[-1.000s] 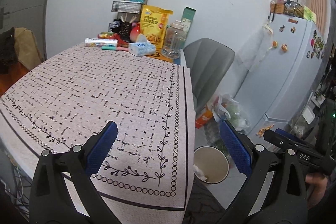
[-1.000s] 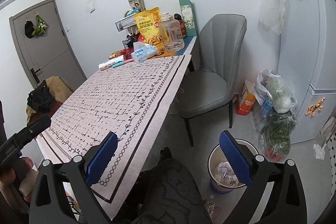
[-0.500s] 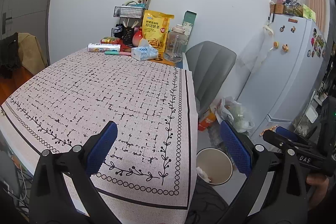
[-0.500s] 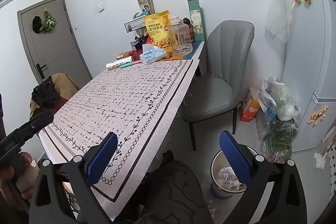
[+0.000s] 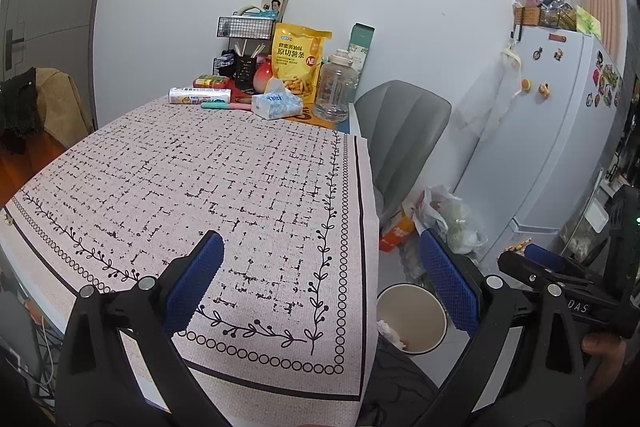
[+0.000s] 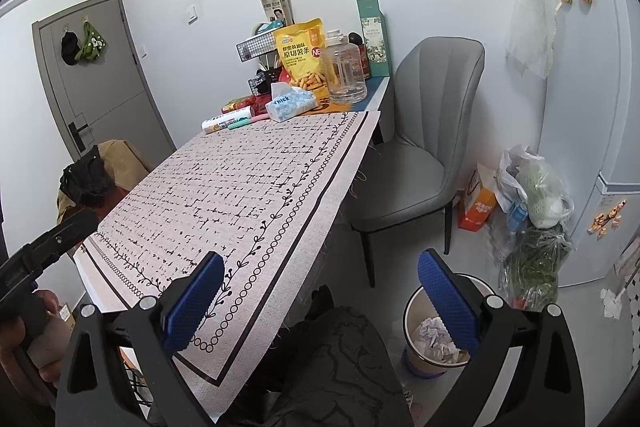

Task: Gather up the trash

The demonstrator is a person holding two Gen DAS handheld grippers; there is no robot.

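A white waste bin (image 6: 416, 311) stands on the floor right of the table and holds crumpled paper (image 6: 436, 337). It also shows in the left wrist view (image 5: 416, 307). My left gripper (image 5: 320, 283) is open and empty above the near right corner of the patterned tablecloth (image 5: 200, 179). My right gripper (image 6: 320, 291) is open and empty, above the table's edge and the bin. No loose trash shows on the cloth.
At the table's far end stand a yellow snack bag (image 5: 298, 61), a clear jug (image 5: 336, 87), a tissue pack (image 5: 278, 103), a wire rack (image 5: 244, 27). A grey chair (image 6: 424, 131), plastic bags (image 6: 532, 195) and a fridge (image 5: 552, 131) are to the right.
Both grippers have risen and drawn back a little from the table, so more of the cloth and room shows. Both jaws stay open and empty.
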